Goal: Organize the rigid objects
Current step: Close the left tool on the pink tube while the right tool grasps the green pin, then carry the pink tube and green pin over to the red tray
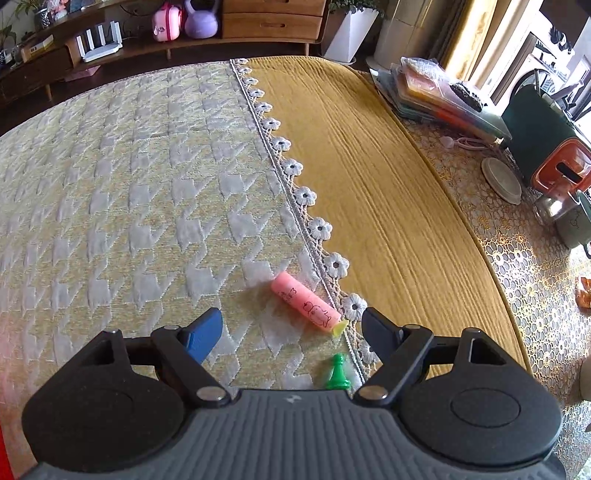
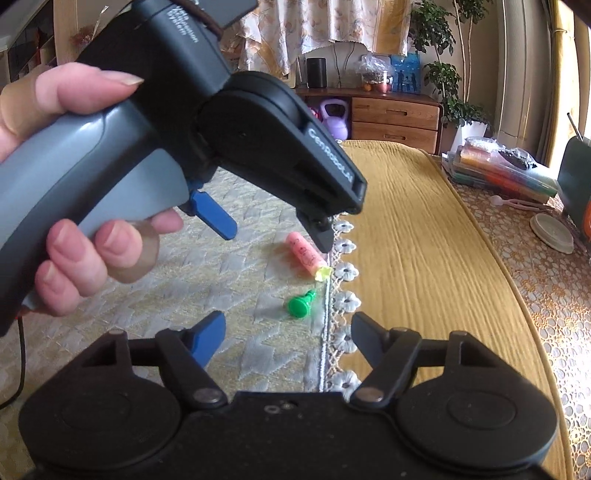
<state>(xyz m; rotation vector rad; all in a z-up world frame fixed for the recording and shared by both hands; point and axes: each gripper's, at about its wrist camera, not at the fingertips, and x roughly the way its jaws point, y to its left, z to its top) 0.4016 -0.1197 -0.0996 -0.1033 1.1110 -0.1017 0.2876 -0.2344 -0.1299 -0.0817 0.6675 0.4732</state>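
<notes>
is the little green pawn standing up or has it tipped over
Cannot tell for sure. In the left wrist view the green pawn looks upright, head above base; in the right wrist view it appears tilted, round base toward the camera.

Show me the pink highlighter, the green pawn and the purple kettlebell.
pink highlighter (image 1: 304, 303): left wrist view, middle of its barrel.
green pawn (image 2: 298, 305): right wrist view, its round base.
purple kettlebell (image 1: 201, 24): left wrist view, its round body.

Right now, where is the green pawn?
The green pawn lies on the pale patterned cloth, just left of the flower-lace edging, nearer the cameras than the pink tube, ahead of the right tongs.
</notes>
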